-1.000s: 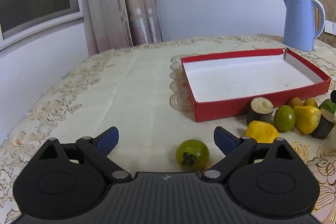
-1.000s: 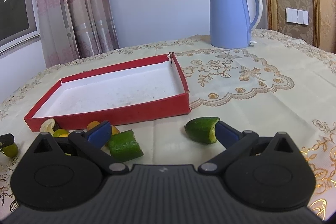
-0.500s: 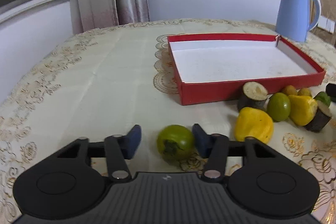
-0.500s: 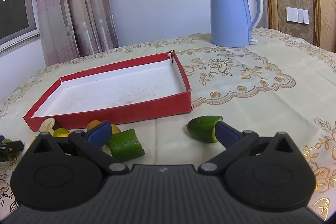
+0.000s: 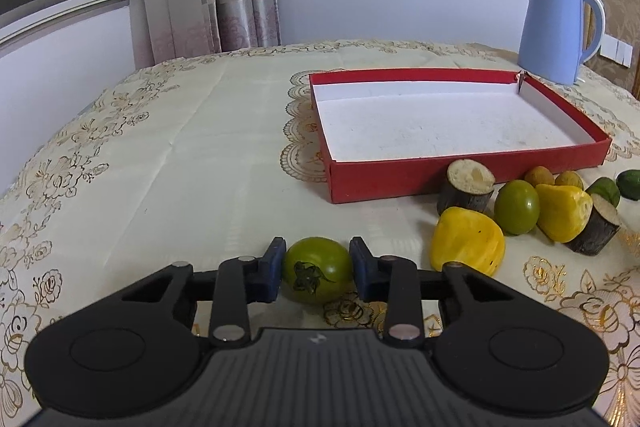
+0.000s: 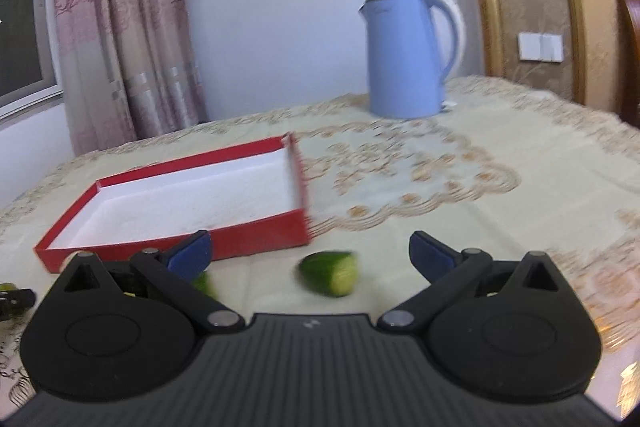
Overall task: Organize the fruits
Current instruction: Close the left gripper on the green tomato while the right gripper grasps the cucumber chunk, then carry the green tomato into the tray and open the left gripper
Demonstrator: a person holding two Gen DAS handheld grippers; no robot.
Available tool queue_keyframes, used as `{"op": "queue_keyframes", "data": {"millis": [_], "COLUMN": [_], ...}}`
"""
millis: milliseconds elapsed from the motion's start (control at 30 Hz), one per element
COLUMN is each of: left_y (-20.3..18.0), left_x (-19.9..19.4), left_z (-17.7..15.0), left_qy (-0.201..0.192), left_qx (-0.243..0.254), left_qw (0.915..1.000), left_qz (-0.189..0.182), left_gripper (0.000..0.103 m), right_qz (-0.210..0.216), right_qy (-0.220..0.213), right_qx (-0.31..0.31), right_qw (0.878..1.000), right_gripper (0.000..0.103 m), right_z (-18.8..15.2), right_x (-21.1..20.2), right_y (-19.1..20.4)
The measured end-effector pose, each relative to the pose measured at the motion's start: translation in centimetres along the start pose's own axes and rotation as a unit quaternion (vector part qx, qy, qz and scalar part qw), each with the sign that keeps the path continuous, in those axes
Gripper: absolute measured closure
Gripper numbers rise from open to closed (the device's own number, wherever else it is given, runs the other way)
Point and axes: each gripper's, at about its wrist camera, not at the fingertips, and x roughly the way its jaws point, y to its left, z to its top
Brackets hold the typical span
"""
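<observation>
My left gripper (image 5: 317,269) is shut on a green tomato (image 5: 318,267) that rests on the tablecloth, both blue pads touching its sides. The empty red tray (image 5: 400,179) lies beyond it to the right. A heap of fruit pieces sits in front of the tray: a yellow piece (image 5: 468,245), a green round fruit (image 5: 517,206) and dark cut chunks (image 5: 466,185). My right gripper (image 6: 310,253) is open, with a cut cucumber piece (image 6: 330,271) on the cloth between its fingers. The red tray also shows in the right wrist view (image 6: 256,233).
A blue kettle (image 5: 554,29) stands behind the tray's far right corner; it also shows in the right wrist view (image 6: 408,55). A second green piece (image 6: 204,283) lies by my right gripper's left finger. A curtain and window stand behind the table's far left edge.
My left gripper has closed from wide open onto the green tomato. My right gripper has shifted right, so the cucumber piece now lies between its fingers; that view is blurred by motion.
</observation>
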Motion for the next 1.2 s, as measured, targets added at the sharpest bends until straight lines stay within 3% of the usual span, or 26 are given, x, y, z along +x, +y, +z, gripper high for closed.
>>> {"op": "queue_keyframes", "data": {"millis": [300, 533, 600, 833, 967, 1067, 1133, 1200], "left_y": [0.0, -0.7, -0.7, -0.8, -0.9, -1.0, -1.1, -1.2], "left_x": [-1.5, -1.6, -1.5, -1.4, -1.2, -1.1, -1.1, -1.2], "left_z": [0.7, 0.8, 0.8, 0.9, 0.8, 0.9, 0.8, 0.8], "left_qy": [-0.019, -0.018, -0.016, -0.015, -0.012, -0.009, -0.008, -0.009], "left_qx": [-0.001, 0.005, 0.003, 0.004, 0.004, 0.003, 0.003, 0.005], "left_qw": [0.9998, 0.9997, 0.9997, 0.9996, 0.9996, 0.9996, 0.9995, 0.9995], "left_qz": [-0.007, -0.018, -0.020, -0.024, -0.027, -0.028, -0.030, -0.029], "left_gripper": [0.069, 0.069, 0.069, 0.069, 0.069, 0.069, 0.069, 0.069], "right_qz": [-0.010, -0.010, -0.006, -0.015, -0.015, -0.010, -0.010, -0.010], "right_qy": [0.024, 0.052, 0.062, 0.091, 0.118, 0.115, 0.110, 0.106], "right_qx": [-0.035, -0.051, -0.057, -0.077, -0.086, -0.084, -0.084, -0.083], "right_qw": [0.999, 0.997, 0.996, 0.993, 0.989, 0.990, 0.990, 0.991], "right_gripper": [0.003, 0.006, 0.014, 0.019, 0.038, 0.044, 0.064, 0.064], "right_z": [0.3, 0.5, 0.7, 0.7, 0.5, 0.3, 0.3, 0.3], "right_x": [-0.7, 2.0, 3.0, 5.9, 7.2, 7.1, 7.0, 6.9], "right_y": [-2.7, -2.2, -1.9, -0.4, 0.2, 0.2, 0.3, 0.3]}}
